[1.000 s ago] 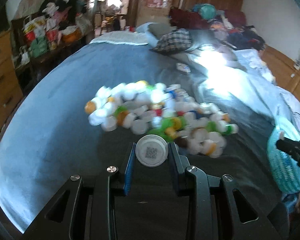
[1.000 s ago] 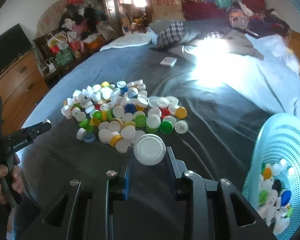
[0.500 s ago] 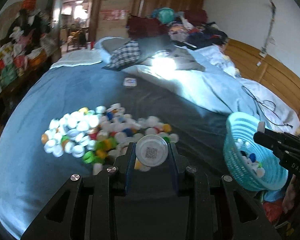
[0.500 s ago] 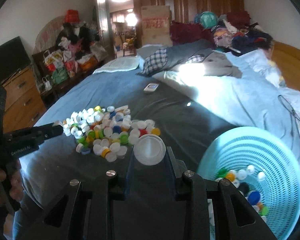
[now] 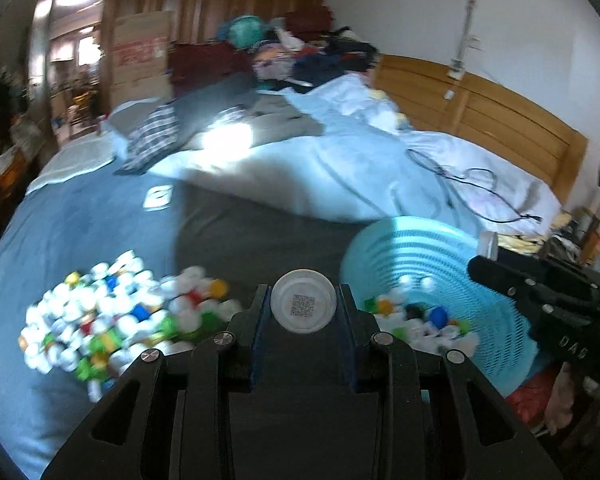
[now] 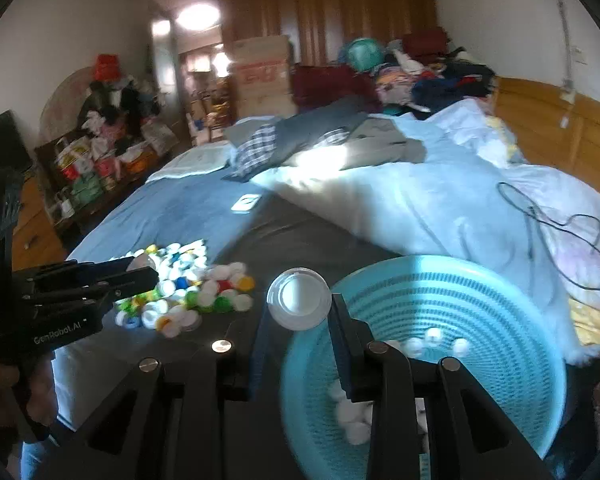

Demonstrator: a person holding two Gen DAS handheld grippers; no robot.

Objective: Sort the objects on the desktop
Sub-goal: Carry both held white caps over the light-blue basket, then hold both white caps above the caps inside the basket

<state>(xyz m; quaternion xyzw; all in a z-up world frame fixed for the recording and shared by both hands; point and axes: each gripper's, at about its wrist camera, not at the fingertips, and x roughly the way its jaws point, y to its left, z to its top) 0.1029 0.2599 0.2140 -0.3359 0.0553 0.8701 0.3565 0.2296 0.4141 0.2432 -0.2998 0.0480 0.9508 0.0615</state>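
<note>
While a white cap with a QR code sits pinched in the left gripper beside the basket, the right gripper clamps a plain white cap at the basket's rim, above the bed.

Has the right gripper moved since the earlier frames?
Yes. The right gripper, jaws shut on a white plastic bottle cap, has swung from the pile of caps toward the round turquoise plastic basket.

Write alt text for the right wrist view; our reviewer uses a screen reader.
The right gripper holds a white cap at the rim of a blue basket with caps in it. A cap pile lies left on the bed.
</note>
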